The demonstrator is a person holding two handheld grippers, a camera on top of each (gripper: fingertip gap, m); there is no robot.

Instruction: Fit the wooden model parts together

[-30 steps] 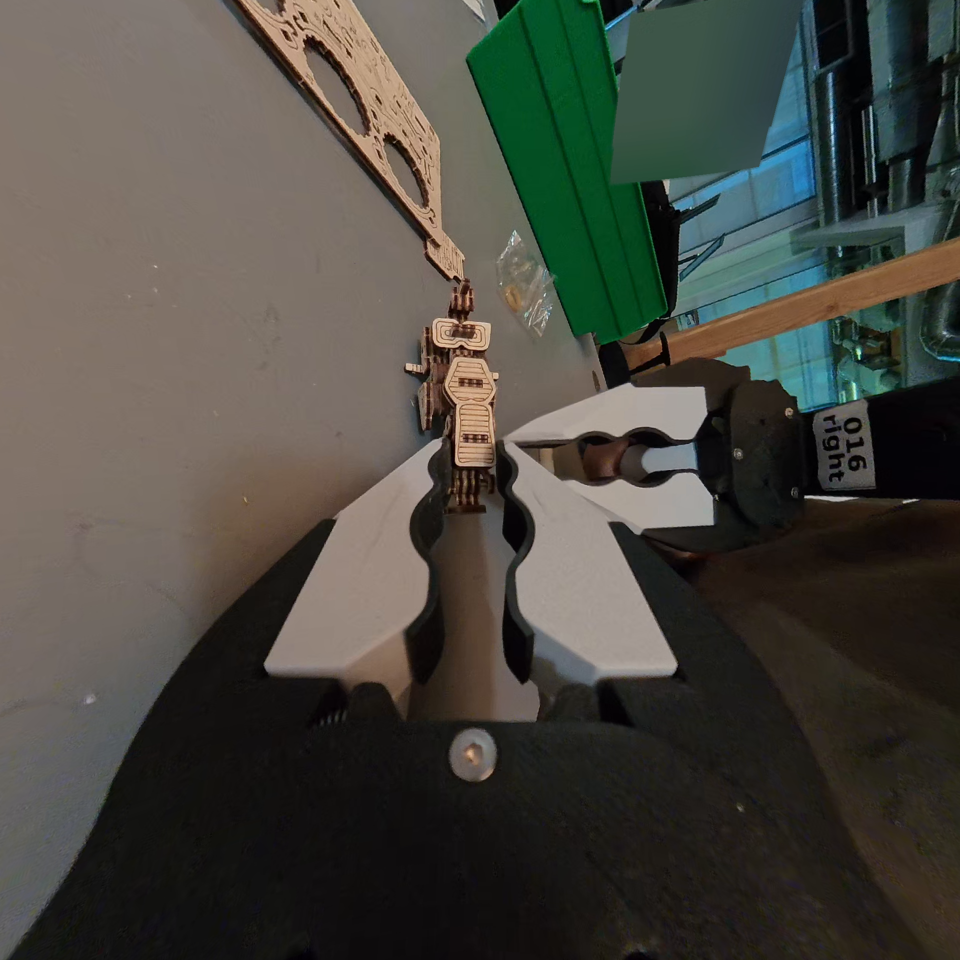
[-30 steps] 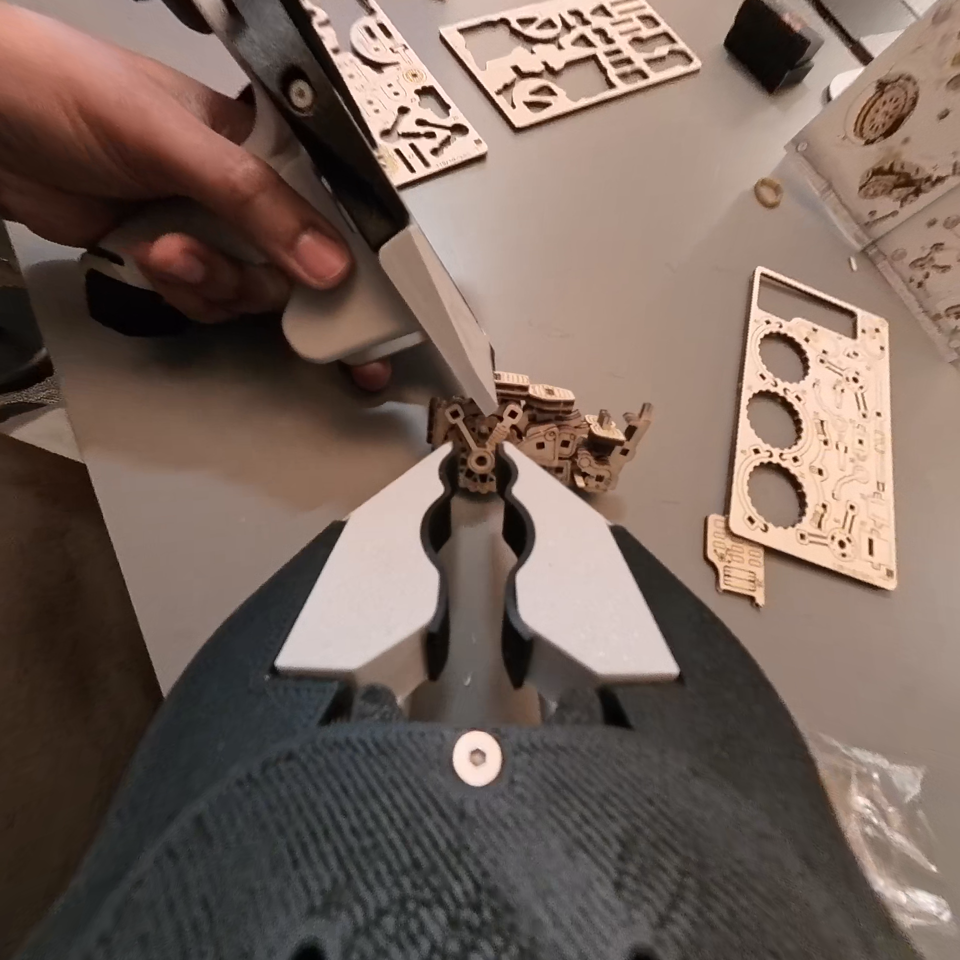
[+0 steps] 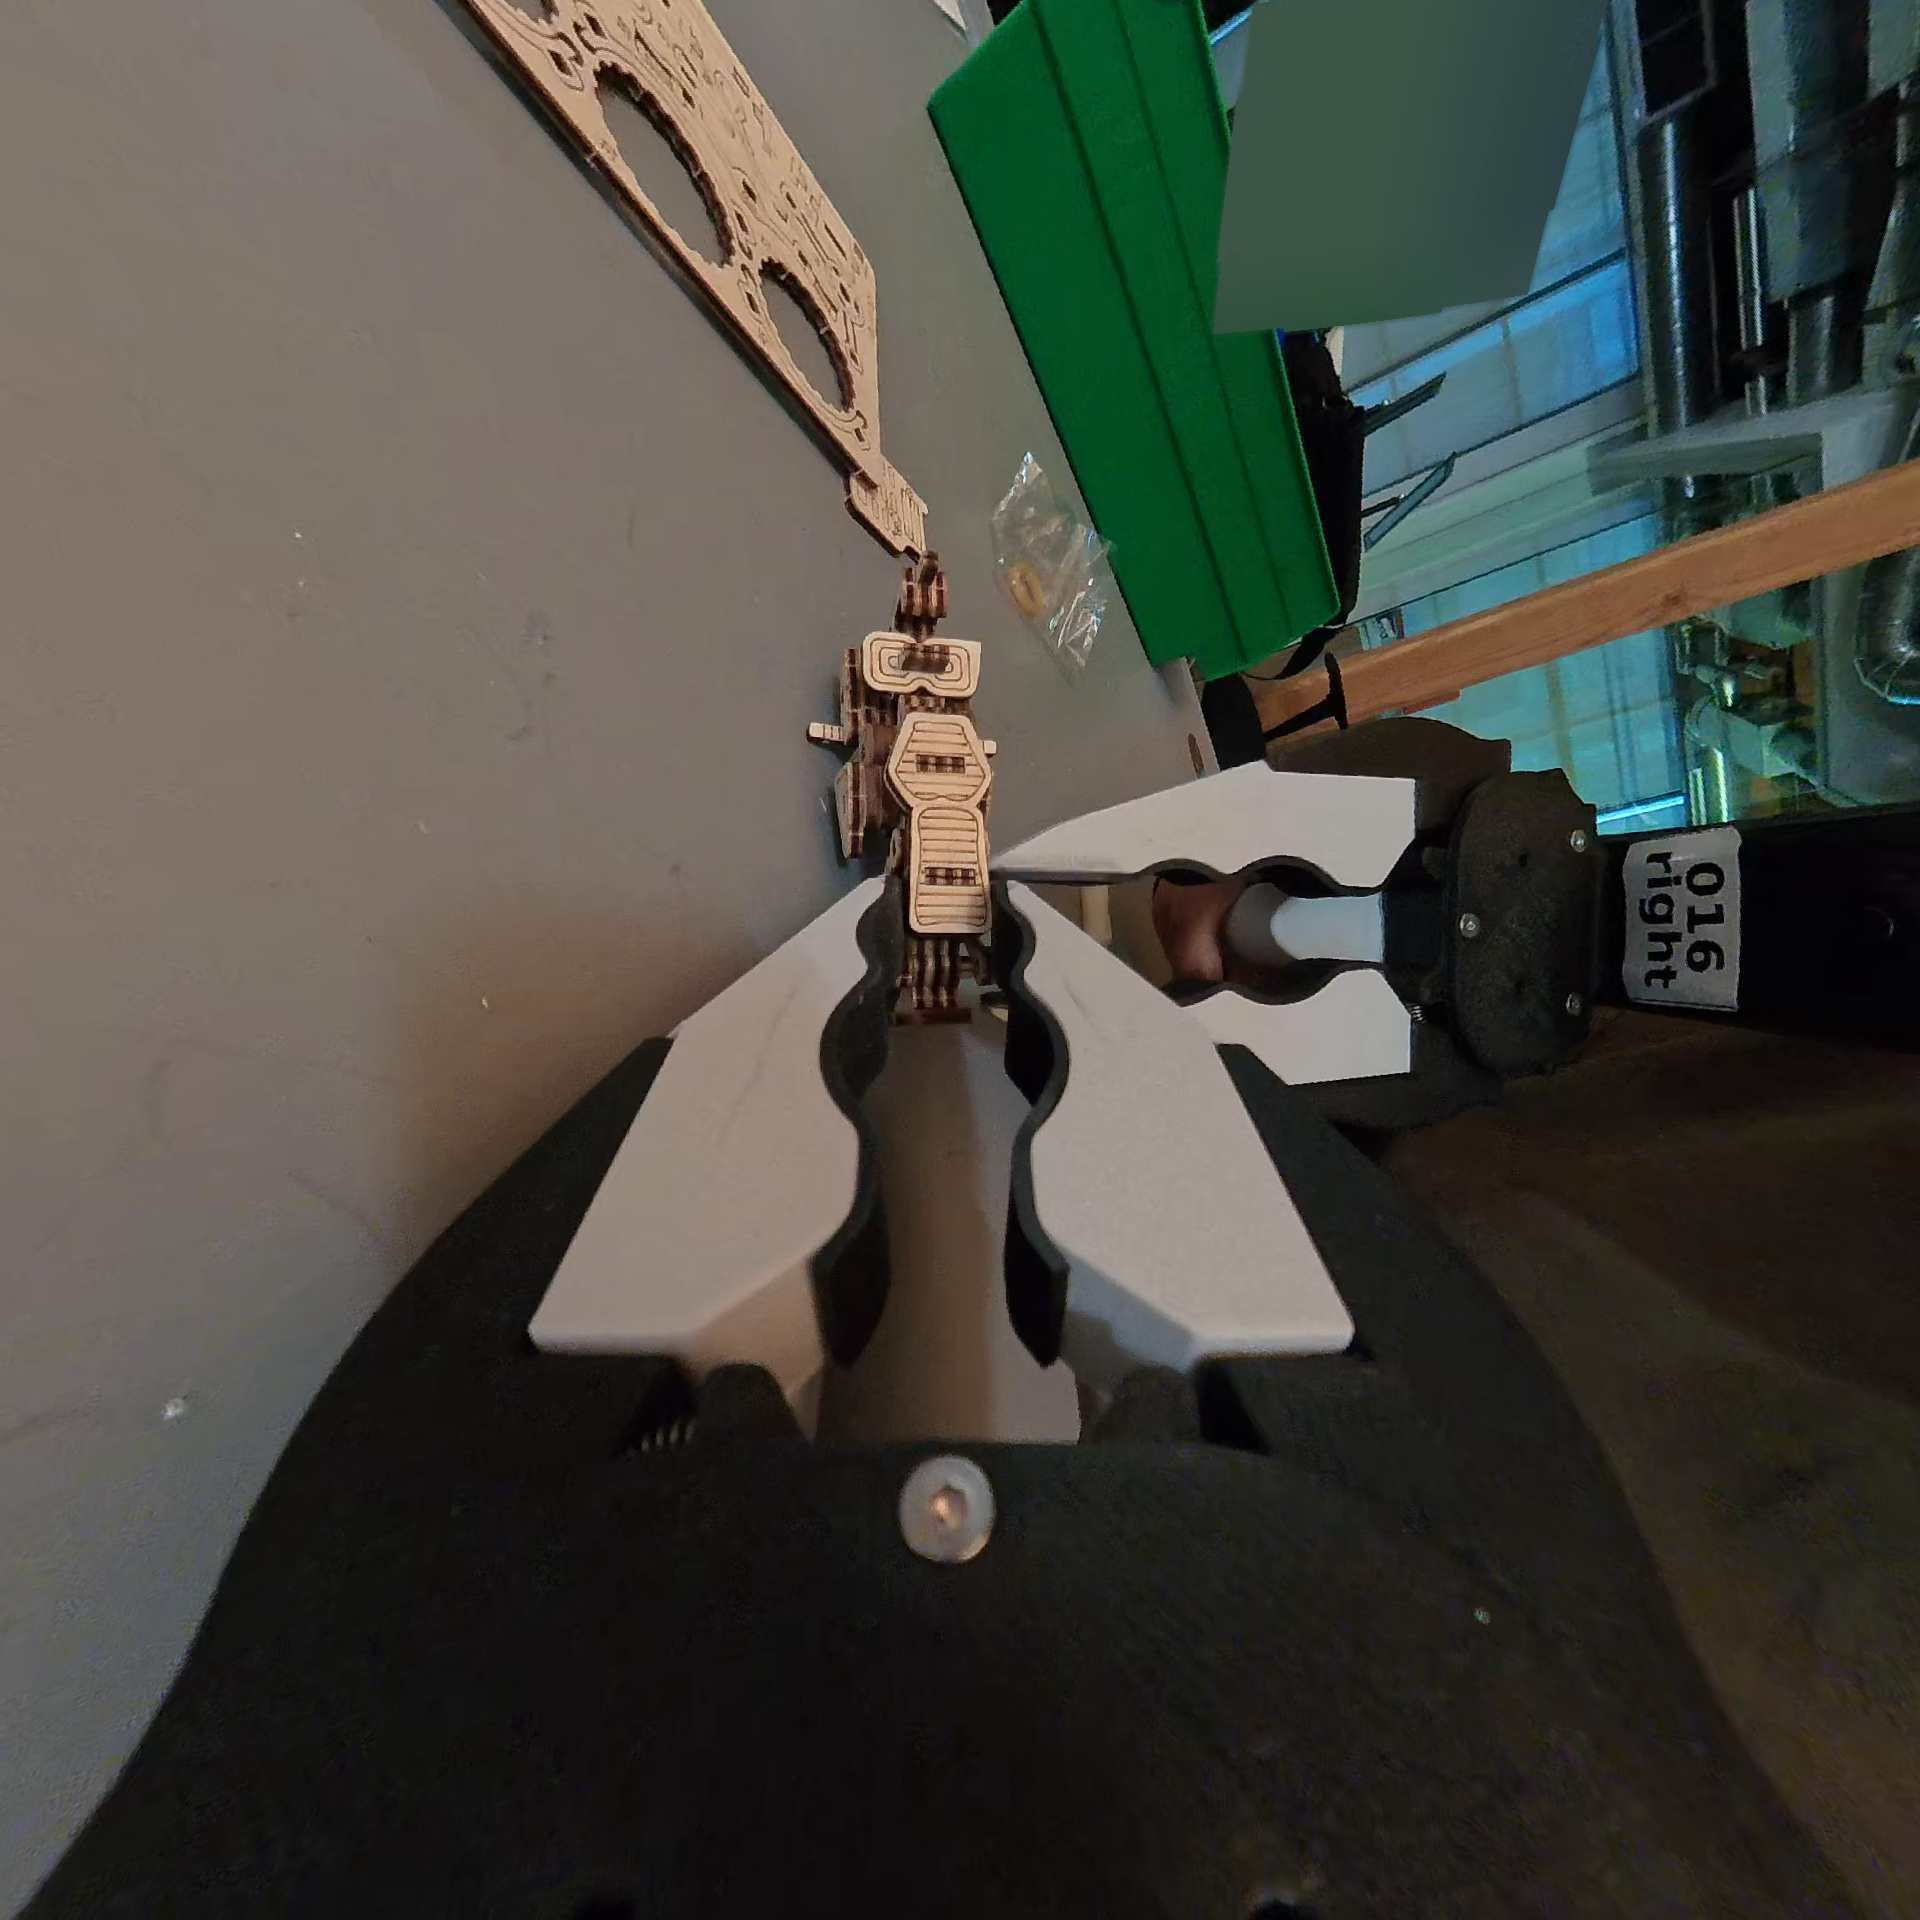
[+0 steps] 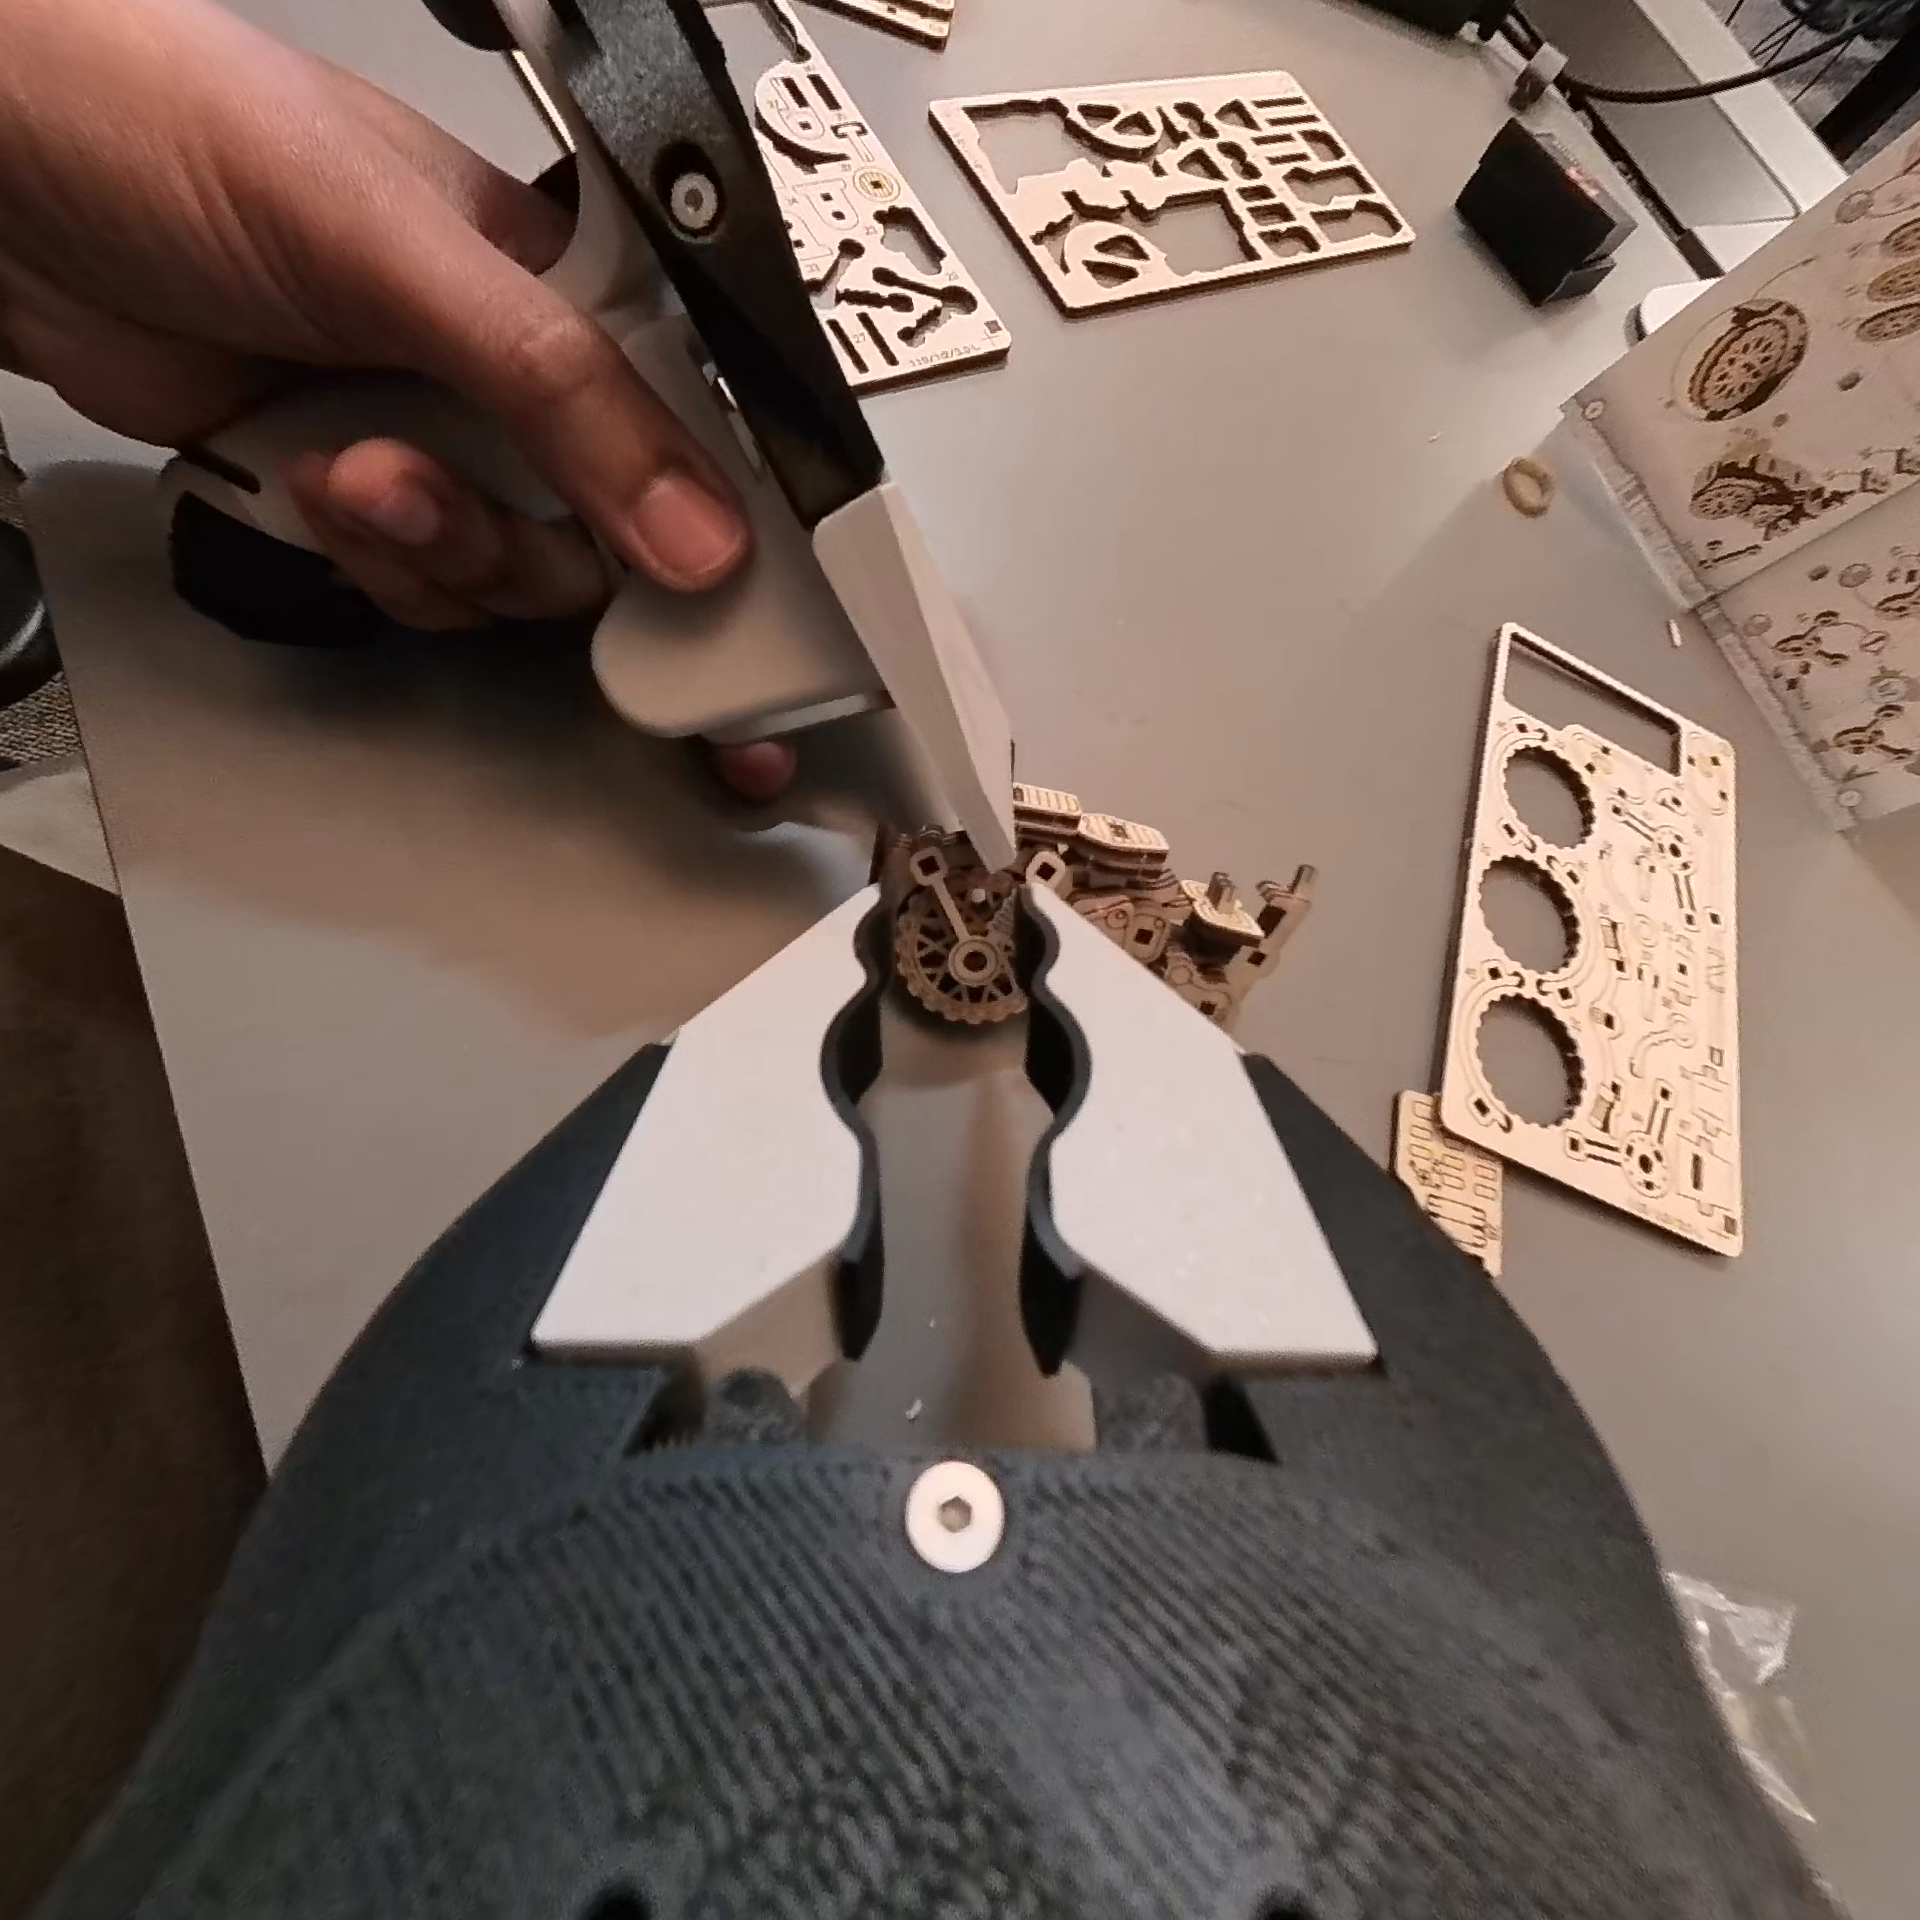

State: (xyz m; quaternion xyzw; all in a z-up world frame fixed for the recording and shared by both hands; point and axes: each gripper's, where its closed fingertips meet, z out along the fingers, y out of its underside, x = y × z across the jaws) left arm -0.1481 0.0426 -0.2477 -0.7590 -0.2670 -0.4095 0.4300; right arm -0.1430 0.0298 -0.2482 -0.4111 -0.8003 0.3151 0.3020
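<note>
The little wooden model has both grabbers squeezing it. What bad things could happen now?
1. The wooden model is made of thin, slotted pieces. With the left gripper pinching one end and the right gripper closed on its gear wheel, too hard a squeeze or twist might snap something.
2. Both grippers meet at the same end, so their fingers could bump.
3. If the model slides, it might hit the cut-out wooden sheet nearby.

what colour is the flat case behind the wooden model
Bright green case, lying on the table past the wooden model; the left wrist view shows it best.
</note>
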